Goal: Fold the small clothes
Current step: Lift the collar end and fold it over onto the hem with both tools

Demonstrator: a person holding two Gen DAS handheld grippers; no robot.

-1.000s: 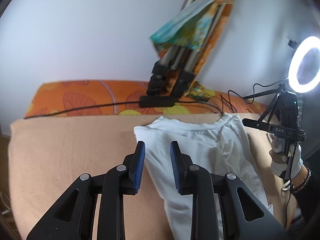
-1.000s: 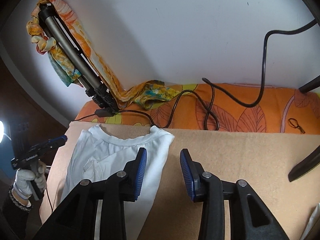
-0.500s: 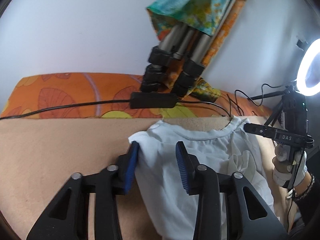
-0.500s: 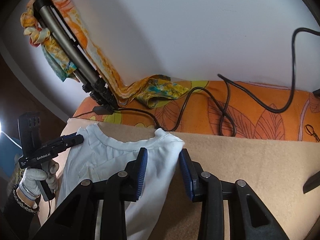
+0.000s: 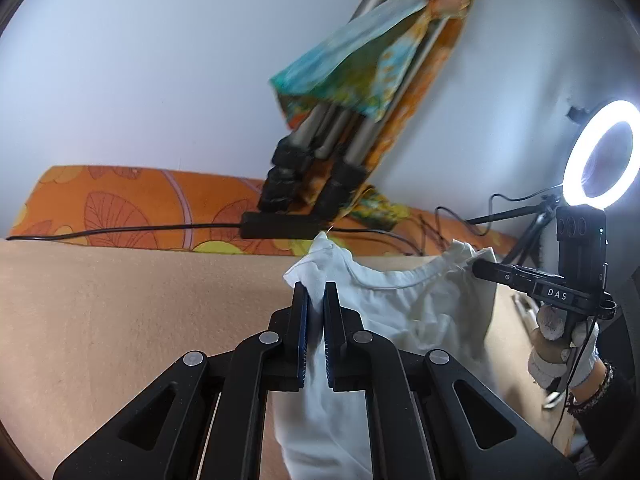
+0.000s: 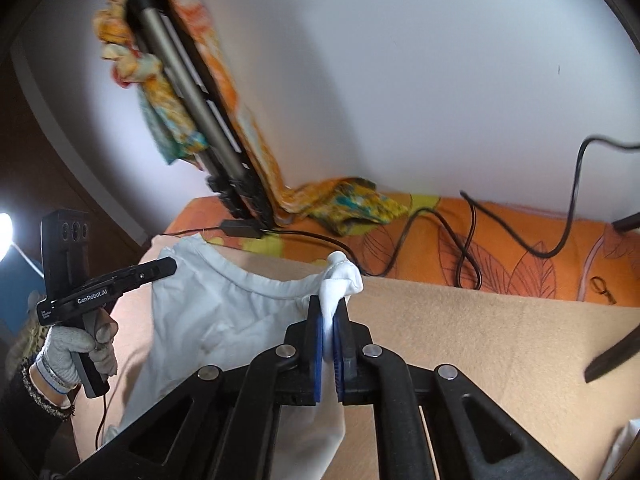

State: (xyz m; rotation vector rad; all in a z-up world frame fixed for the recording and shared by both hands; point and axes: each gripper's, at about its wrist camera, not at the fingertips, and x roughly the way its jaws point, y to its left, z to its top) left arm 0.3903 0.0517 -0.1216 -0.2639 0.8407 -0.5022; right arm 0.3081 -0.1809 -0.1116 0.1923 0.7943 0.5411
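Note:
A small white shirt (image 5: 404, 312) hangs stretched by its two shoulders above the tan blanket (image 5: 120, 312). My left gripper (image 5: 315, 296) is shut on the shirt's left shoulder. My right gripper (image 6: 329, 312) is shut on the other shoulder of the shirt (image 6: 224, 320). In the left wrist view the right gripper (image 5: 486, 266) pinches the far shoulder. In the right wrist view the left gripper (image 6: 172, 266) holds the far shoulder. The neckline sags between them and the body hangs down to the blanket.
A folded tripod (image 5: 320, 160) draped with a patterned scarf (image 5: 360, 68) leans on the wall behind. An orange leaf-print cover (image 6: 500, 256) with black cables (image 6: 468, 240) runs along the back. A lit ring light (image 5: 600, 160) stands at the right.
Both grippers closed on the shirt's shoulders and lifted them off the blanket. The shirt went from lying flat to hanging between the two grippers.

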